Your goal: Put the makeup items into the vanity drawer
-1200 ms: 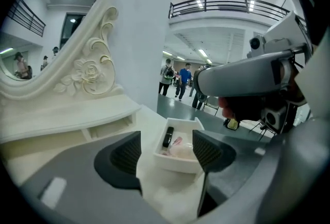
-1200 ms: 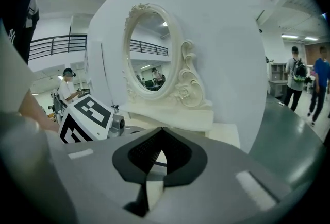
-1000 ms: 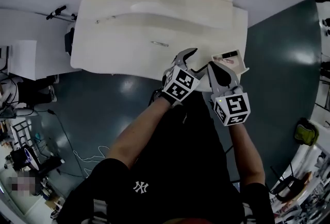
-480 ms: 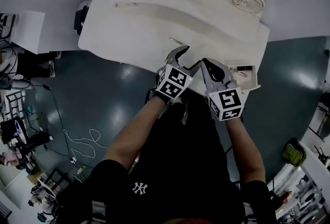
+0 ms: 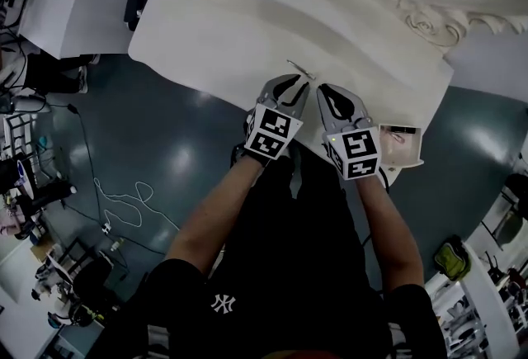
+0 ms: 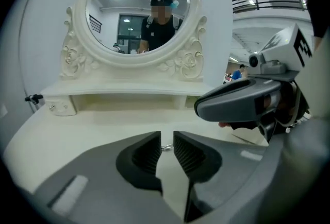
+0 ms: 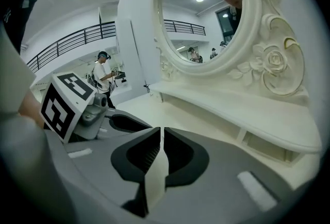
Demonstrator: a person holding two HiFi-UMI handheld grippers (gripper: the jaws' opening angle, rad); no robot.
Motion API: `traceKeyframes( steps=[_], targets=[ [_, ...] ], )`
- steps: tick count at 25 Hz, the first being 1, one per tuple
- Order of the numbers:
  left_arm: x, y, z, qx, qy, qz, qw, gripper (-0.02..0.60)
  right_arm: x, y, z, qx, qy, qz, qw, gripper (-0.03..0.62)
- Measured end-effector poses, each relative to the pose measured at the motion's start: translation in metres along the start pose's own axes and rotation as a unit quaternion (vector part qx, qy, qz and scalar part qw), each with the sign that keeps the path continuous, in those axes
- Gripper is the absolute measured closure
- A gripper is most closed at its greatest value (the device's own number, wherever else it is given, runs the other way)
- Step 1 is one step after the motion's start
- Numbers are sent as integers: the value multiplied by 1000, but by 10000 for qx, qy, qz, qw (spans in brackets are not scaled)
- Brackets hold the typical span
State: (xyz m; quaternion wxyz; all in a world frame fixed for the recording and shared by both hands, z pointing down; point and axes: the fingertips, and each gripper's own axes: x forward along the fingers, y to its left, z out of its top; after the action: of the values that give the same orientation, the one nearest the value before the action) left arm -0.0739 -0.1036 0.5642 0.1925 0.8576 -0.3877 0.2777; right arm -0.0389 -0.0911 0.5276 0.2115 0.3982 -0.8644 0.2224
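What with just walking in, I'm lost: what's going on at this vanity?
A person stands at the white vanity with a gripper in each hand. The left gripper has its fingers slightly apart, the right gripper nearly together; neither holds anything. A small drawer at the right stands open.

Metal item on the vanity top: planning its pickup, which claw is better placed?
Left, probably. The left claw stands slightly open with the metal item straight ahead between its jaws; the right claw looks shut.
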Motion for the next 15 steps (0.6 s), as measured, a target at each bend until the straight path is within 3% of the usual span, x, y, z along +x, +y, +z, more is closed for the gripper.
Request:
traceKeyframes(
  steps=[3,15],
  targets=[
    [-2,18,-5,-137,0,247,9996,580,20,-1,-11,-47,245,80,9997,527],
    [10,32,-20,-461,143,363,9982,581,68,-15,-59,-373,1142,-65,9927,485]
  ],
)
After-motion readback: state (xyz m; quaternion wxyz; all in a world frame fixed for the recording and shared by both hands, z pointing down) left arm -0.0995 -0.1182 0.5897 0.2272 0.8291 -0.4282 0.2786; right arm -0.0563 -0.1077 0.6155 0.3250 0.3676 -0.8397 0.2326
